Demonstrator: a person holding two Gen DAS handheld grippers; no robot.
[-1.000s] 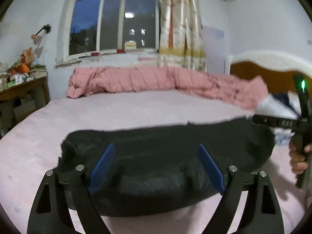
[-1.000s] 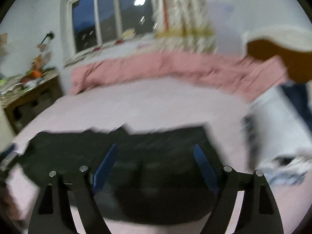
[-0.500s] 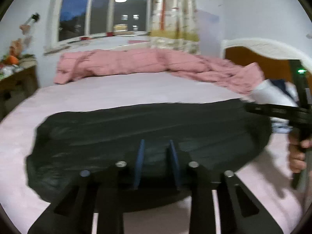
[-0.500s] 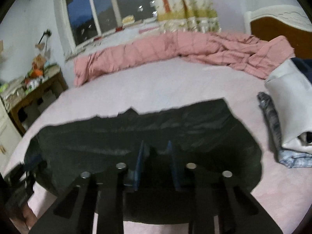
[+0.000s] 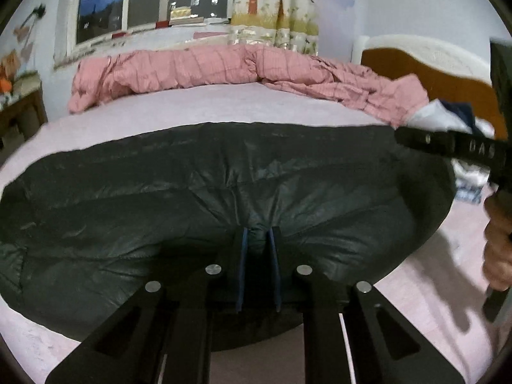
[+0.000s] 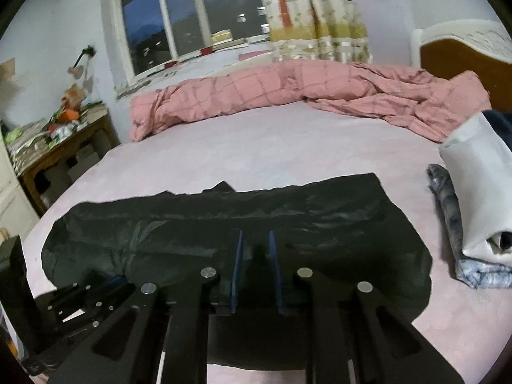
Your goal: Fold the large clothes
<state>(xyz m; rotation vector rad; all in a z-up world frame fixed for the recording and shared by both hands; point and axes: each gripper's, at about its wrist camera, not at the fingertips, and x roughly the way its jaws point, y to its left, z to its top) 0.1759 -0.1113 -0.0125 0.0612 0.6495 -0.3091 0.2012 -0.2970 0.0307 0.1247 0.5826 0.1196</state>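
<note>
Here, each hand-held gripper, left (image 5: 257, 240) and right (image 6: 255, 246), has just pinched the black garment (image 5: 192, 192); lettering "DAS" shows.

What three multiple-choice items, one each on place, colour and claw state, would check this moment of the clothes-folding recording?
1. Where does the rumpled pink checked quilt lie?
A. along the far side of the bed, below the window
B. on the wooden side table
C. on top of the dark garment

2. What colour is the large shiny padded garment spread on the pink bedsheet?
A. white
B. black
C. red

3. How does the left claw stand?
A. wide open above the bed
B. shut on a pinch of the garment
C. holding the quilt

Answers: 1 A, the quilt runs along the bed's far edge under the window. 2 B, the garment is black against the pink sheet. 3 B, in the left wrist view the blue pads have just closed in and a ridge of black fabric is bunched between them.
</note>
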